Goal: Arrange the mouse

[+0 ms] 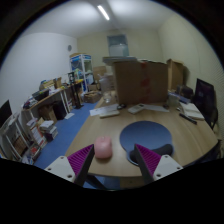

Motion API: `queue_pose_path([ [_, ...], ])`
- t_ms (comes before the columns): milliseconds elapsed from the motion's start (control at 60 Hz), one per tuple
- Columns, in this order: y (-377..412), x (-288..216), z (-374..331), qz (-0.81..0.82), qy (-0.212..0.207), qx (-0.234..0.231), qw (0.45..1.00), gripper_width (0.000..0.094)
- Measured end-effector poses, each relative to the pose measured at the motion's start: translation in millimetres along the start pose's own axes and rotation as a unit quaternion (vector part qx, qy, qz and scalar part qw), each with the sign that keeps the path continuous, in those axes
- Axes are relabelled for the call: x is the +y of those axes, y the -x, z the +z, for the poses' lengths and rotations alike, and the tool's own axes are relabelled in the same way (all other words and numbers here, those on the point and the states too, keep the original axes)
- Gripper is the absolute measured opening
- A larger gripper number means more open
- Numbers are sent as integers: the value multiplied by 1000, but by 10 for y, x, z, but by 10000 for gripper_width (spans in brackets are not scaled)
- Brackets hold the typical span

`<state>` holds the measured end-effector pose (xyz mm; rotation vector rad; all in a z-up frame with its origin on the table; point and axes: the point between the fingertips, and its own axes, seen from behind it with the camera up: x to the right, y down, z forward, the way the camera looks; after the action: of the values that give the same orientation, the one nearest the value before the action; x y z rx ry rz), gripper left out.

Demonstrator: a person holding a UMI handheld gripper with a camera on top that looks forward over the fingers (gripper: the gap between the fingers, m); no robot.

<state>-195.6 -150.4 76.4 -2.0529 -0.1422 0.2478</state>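
A pink mouse (102, 150) lies on the wooden table (190, 138), just left of a round blue mouse pad (147, 134). My gripper (113, 160) is open above the table's near edge. Its two fingers with magenta pads (82, 159) stand wide apart. The mouse sits just ahead of them, close to the left finger, with a gap to each side. The right finger (148, 157) overlaps the near rim of the blue pad.
A large cardboard box (139, 82) stands at the table's far side with papers (110, 110) in front of it. A dark monitor (205, 98) stands on the right. Shelves and a cluttered desk (45, 105) line the left wall, over blue floor.
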Motion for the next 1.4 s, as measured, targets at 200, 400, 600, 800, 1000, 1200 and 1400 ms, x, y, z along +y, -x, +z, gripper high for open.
queue_pose_path([
  [200, 412, 177, 929, -19, -21, 33, 999, 821],
  [400, 294, 270, 1360, -27, -30, 48, 998, 548],
  [600, 268, 287, 1340, -23, 8, 62, 998, 357],
  [800, 22, -1171, 726, -53, -92, 52, 993, 342],
  [1000, -1202, -1422, 868, -33, -86, 82, 992, 338],
  [1200, -1545, -402, 1428, -43, 20, 64, 997, 342],
  [1400, -1540, -7, 1554, -26, 62, 52, 996, 395],
])
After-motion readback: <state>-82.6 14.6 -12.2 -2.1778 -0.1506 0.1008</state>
